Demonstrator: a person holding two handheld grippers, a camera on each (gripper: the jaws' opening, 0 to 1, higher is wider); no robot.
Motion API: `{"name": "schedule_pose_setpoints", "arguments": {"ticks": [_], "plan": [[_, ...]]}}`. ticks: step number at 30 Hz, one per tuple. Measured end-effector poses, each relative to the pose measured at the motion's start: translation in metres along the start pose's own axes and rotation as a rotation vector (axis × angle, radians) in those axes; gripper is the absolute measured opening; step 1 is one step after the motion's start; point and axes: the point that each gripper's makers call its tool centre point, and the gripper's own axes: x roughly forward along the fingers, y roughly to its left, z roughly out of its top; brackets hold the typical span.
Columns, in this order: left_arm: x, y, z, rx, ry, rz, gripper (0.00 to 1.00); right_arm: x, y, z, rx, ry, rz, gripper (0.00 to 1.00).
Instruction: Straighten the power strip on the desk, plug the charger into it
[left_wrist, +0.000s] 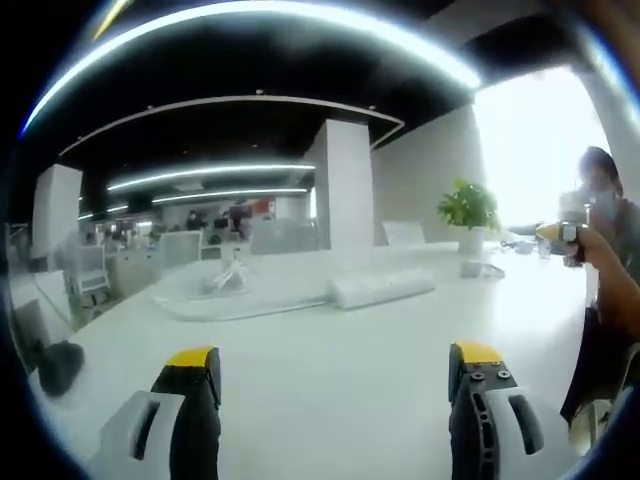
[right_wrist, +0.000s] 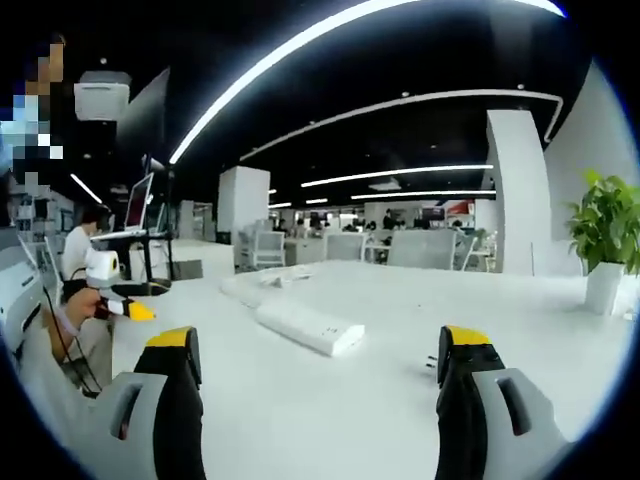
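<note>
On white desk (right_wrist: 330, 400): one power strip (right_wrist: 308, 327), one potted plant (right_wrist: 606, 245); both tools wide, holding nothing.

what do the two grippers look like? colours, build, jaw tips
Both match. The left gripper has two black jaws capped with yellow tips, each on a light grey moulded base with a slot cut-out; small screws show on one jaw. The right gripper has the same black jaws, yellow tips and grey slotted bases. No cables or markings are visible.
</note>
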Motion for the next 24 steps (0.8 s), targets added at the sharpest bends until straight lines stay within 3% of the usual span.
{"name": "schedule_pose_setpoints", "arguments": {"ticks": [8, 11, 16, 21, 24], "plan": [[0.000, 0.003, -0.002, -0.009, 0.004, 0.002, 0.97, 0.013, -0.033, 0.004, 0.044, -0.037, 0.016, 1.00], [0.000, 0.004, -0.001, -0.008, 0.000, 0.004, 0.97, 0.017, -0.056, 0.002, -0.021, -0.040, -0.010, 1.00], [0.000, 0.004, 0.001, -0.006, -0.003, 0.006, 0.97, 0.022, -0.083, 0.003, -0.055, -0.067, -0.018, 1.00], [0.001, 0.004, 0.001, -0.007, -0.003, 0.011, 0.97, 0.029, -0.097, 0.007, -0.084, -0.109, 0.001, 1.00], [0.001, 0.004, 0.001, -0.007, -0.004, 0.010, 0.97, 0.033, -0.104, 0.015, -0.085, -0.173, 0.018, 1.00]]}}
